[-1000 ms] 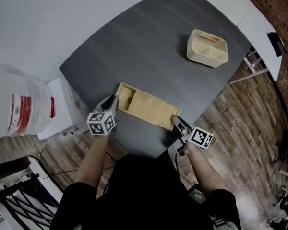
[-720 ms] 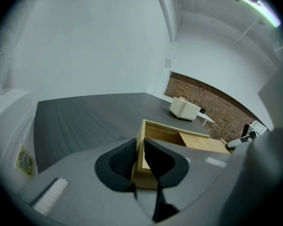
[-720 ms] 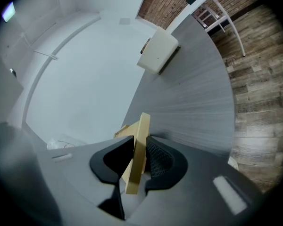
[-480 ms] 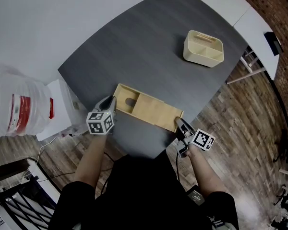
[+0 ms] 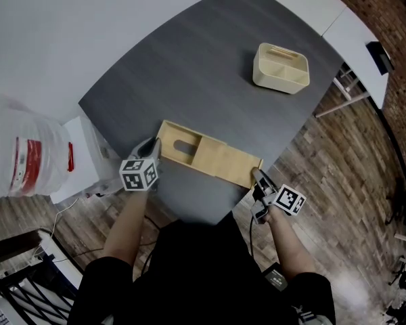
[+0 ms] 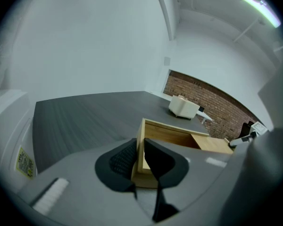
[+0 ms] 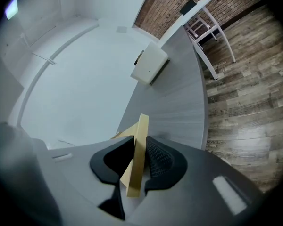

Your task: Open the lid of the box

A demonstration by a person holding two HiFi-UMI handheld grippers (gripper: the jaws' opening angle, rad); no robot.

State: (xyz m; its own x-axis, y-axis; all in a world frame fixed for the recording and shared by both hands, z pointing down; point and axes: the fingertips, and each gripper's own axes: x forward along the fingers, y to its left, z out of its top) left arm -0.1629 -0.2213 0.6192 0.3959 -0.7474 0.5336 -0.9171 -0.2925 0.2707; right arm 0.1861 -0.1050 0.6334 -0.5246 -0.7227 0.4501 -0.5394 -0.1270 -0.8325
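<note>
In the head view the grips are hard to read, because each marker cube and hand covers most of its own fingers. The wooden box (image 5: 183,151) lies near the front edge of the dark surface (image 5: 189,73). Its sliding lid (image 5: 233,166) is drawn partway out to the right. The uncovered part shows a dark oblong shape, possibly a slot in an inner panel; it is too small to be sure.

The left gripper (image 5: 153,146) sits at the box's left end. Its own view shows its fingers (image 6: 122,158) pinching the end wall, one outside and one inside the opened cavity. They have just been closing on that wall.

The right gripper (image 5: 258,177) is at the lid's far right end. In its view the fingers (image 7: 161,160) clamp the lid edge-on, and the lid and the gripper's body hide nearly all of the box. A cream caddy (image 5: 281,68) stands well apart, toward the surface's far right corner.
</note>
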